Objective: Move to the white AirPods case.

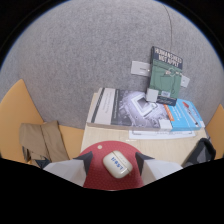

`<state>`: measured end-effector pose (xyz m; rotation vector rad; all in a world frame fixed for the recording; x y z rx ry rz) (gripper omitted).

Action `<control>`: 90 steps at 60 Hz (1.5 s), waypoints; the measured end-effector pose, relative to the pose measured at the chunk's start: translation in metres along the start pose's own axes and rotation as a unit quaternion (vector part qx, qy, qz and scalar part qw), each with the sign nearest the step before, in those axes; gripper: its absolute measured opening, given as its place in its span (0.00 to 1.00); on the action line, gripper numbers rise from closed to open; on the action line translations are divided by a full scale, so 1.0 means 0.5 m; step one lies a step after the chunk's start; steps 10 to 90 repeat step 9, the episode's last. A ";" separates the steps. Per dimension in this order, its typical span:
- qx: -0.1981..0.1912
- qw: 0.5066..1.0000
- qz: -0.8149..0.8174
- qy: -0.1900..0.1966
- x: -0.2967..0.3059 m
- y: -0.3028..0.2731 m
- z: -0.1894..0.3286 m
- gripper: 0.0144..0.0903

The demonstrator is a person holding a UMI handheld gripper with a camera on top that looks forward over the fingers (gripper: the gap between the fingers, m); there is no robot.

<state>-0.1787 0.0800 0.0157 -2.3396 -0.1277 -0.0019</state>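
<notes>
1. The light is soft, even and moderately bright; no single source can be made out.
2. Shadows are faint: a thin one lies under the case (117, 164) on the red mat (97, 175).
3. No glare shows, not even on the glossy book (127, 107).
4. Fisheye distortion is strong: the table (150, 145) edge bows, and a black circular border closes off the view.
5. The fingers (84, 159) read as dark wedges, poorly lit.
6. Print on the book and on the green box (166, 75) is too soft to read.
</notes>
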 end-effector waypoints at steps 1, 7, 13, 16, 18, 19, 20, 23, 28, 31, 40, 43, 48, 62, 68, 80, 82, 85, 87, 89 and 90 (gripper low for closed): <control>0.000 1.000 0.000 0.001 0.001 0.000 0.000 0.96; 0.003 1.000 0.004 0.000 -0.001 -0.002 -0.004 0.96; 0.002 1.000 0.006 0.000 -0.001 -0.002 -0.004 0.96; 0.002 1.000 0.006 0.000 -0.001 -0.002 -0.004 0.96; 0.002 1.000 0.006 0.000 -0.001 -0.002 -0.004 0.96; 0.002 1.000 0.006 0.000 -0.001 -0.002 -0.004 0.96; 0.002 1.000 0.006 0.000 -0.001 -0.002 -0.004 0.96; 0.002 1.000 0.006 0.000 -0.001 -0.002 -0.004 0.96; 0.002 1.000 0.006 0.000 -0.001 -0.002 -0.004 0.96; 0.002 1.000 0.006 0.000 -0.001 -0.002 -0.004 0.96; 0.002 1.000 0.006 0.000 -0.001 -0.002 -0.004 0.96; 0.002 1.000 0.006 0.000 -0.001 -0.002 -0.004 0.96; 0.002 1.000 0.006 0.000 -0.001 -0.002 -0.004 0.96; 0.002 1.000 0.006 0.000 -0.001 -0.002 -0.004 0.96; 0.002 1.000 0.006 0.000 -0.001 -0.002 -0.004 0.96; 0.002 1.000 0.006 0.000 -0.001 -0.002 -0.004 0.96; 0.002 1.000 0.006 0.000 -0.001 -0.002 -0.004 0.96; 0.002 1.000 0.006 0.000 -0.001 -0.002 -0.004 0.96; 0.002 1.000 0.006 0.000 -0.001 -0.002 -0.004 0.96; 0.002 1.000 0.006 0.000 -0.001 -0.002 -0.004 0.96; 0.002 1.000 0.006 0.000 -0.001 -0.002 -0.004 0.96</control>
